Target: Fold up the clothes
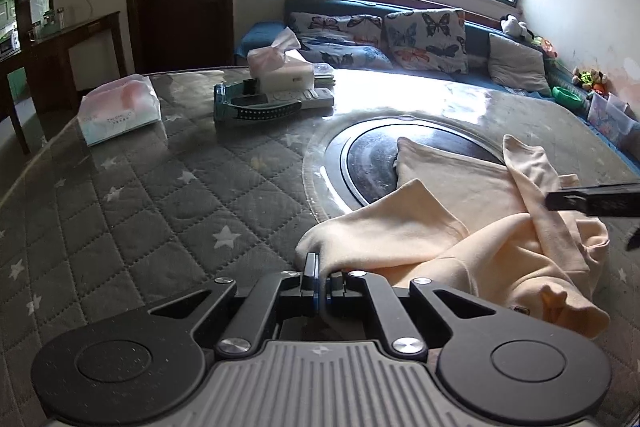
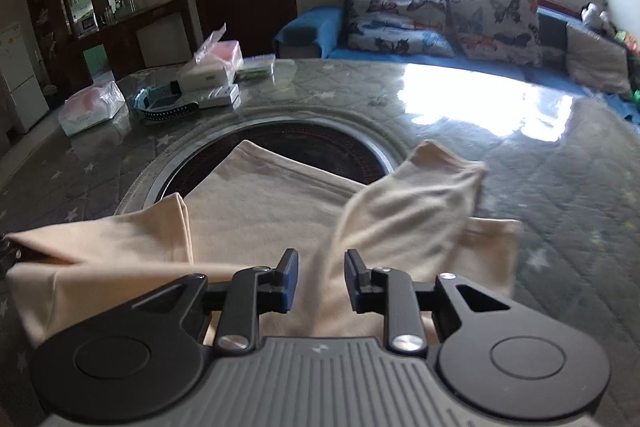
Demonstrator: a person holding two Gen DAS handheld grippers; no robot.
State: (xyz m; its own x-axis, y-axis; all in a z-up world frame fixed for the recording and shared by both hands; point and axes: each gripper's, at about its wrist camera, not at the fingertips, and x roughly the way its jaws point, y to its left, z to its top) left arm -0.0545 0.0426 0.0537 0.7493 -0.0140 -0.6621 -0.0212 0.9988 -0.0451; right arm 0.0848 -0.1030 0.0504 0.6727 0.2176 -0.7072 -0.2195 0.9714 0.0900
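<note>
A cream long-sleeved garment [image 1: 460,227] lies crumpled on the quilted grey table cover [image 1: 160,187], partly over a dark round inset [image 1: 372,159]. My left gripper [image 1: 318,269] is shut on the garment's left edge, low over the table. In the right wrist view the garment [image 2: 260,211] spreads ahead, and one sleeve [image 2: 412,211] runs forward between the fingers of my right gripper [image 2: 321,277], which is open. The right gripper's finger shows in the left wrist view [image 1: 592,201] above the sleeve.
At the far left of the table stand a tissue pack [image 1: 120,109], a tissue box [image 1: 280,67], a power strip [image 1: 296,99] and a black strap [image 1: 264,113]. A sofa with butterfly cushions [image 1: 424,39] lies behind, under a bright window.
</note>
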